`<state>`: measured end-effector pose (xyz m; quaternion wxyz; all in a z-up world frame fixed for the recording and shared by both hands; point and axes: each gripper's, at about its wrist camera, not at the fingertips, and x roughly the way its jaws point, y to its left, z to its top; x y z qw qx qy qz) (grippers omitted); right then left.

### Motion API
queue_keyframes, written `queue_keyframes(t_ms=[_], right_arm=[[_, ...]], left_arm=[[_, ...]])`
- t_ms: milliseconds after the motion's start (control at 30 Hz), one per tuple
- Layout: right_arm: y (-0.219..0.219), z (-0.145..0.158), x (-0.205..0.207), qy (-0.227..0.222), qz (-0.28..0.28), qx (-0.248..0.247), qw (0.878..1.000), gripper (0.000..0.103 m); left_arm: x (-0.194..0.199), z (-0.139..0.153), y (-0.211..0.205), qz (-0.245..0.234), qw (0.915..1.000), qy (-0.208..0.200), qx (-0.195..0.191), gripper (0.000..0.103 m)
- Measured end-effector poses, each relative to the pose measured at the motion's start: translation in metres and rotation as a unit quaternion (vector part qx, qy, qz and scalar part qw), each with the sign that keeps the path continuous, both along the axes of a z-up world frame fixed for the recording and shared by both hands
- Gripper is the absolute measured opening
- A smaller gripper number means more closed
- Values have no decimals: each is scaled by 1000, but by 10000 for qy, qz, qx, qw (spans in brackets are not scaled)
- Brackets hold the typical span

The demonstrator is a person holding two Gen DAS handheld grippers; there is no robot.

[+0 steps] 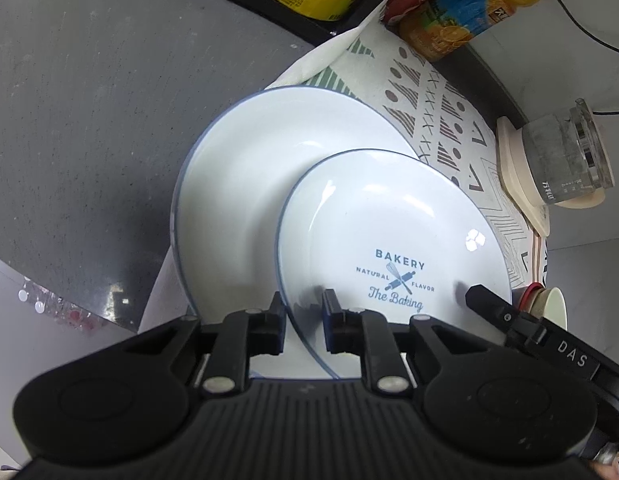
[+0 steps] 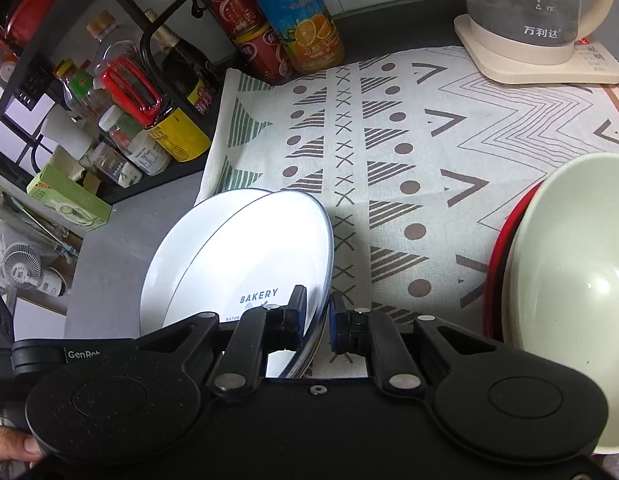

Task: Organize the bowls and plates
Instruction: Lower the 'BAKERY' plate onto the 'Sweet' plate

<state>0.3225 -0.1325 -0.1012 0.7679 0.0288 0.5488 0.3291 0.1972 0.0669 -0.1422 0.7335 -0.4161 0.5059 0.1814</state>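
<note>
A small white plate point(image 1: 389, 216) printed "BAKERY" with a blue rim is held over a larger white blue-rimmed plate point(image 1: 277, 152). My left gripper point(image 1: 303, 312) straddles the small plate's near-left rim, one finger each side. My right gripper point(image 2: 315, 312) straddles the same plate's point(image 2: 253, 248) opposite rim; its black finger point(image 1: 493, 304) shows in the left wrist view. The large plate point(image 2: 169, 240) lies under it, partly on the patterned cloth point(image 2: 409, 152). A pale green bowl point(image 2: 569, 280) nests in a red bowl point(image 2: 497, 248) at the right.
A glass kettle on a cream base point(image 2: 529, 32) stands at the back right of the cloth. Juice and drink bottles point(image 2: 297, 20) and a black rack of condiment bottles point(image 2: 121, 100) line the back left. Dark grey counter point(image 1: 89, 120) lies left of the plates.
</note>
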Motion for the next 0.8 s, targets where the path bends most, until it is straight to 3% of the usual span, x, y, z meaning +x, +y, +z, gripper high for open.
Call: queue_keyframes(t_ms=[600, 800], right_arm=[[20, -10, 0, -331, 182, -457, 9982, 8], [27, -14, 5, -363, 157, -486, 9980, 9]], left_arm=[[-1, -14, 5, -21, 9998, 37, -213, 17], [-3, -12, 11, 85, 9999, 113, -100, 17]])
